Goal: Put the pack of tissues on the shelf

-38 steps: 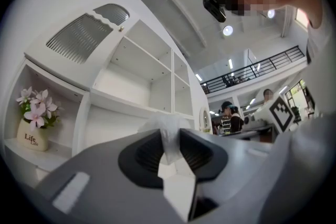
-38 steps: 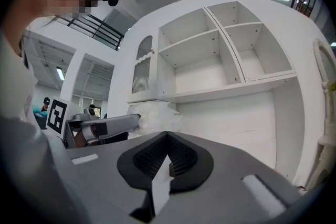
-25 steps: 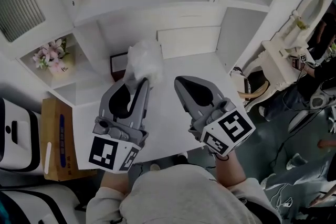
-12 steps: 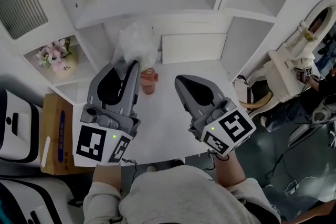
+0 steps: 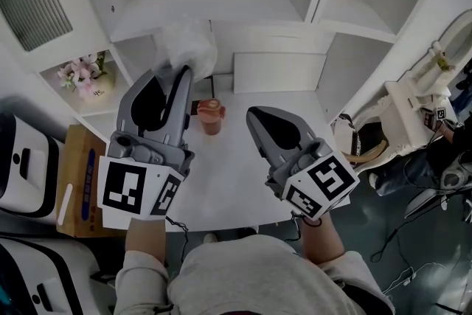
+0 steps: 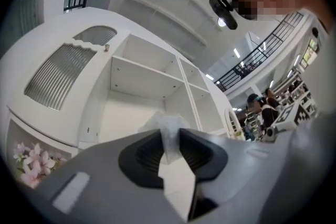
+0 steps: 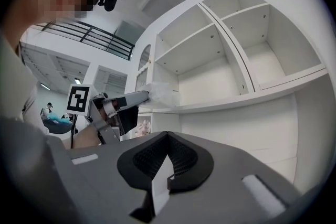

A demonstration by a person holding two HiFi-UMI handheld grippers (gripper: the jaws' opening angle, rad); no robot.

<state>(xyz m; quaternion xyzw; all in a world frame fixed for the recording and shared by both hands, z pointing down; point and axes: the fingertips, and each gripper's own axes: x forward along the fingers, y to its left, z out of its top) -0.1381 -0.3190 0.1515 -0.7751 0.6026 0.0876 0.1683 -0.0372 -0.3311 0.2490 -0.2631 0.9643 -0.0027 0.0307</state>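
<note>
The pack of tissues is a crinkly, see-through white bundle. My left gripper is shut on its lower edge and holds it up in front of the white shelf unit, near the edge of a wide open compartment. In the left gripper view the pack is pinched between the dark pads, with the compartment straight behind it. My right gripper hangs shut and empty over the table. The right gripper view shows the left gripper and the pack at the shelf board's edge.
A small orange cup stands on the white table between the grippers. Pink flowers sit in a low side compartment at the left. A cardboard box stands at the table's left; a white chair is at the right.
My left gripper has carried the pack up and left toward the shelf. The orange cup, hidden one second ago, now shows on the table. The right gripper has stayed put.
</note>
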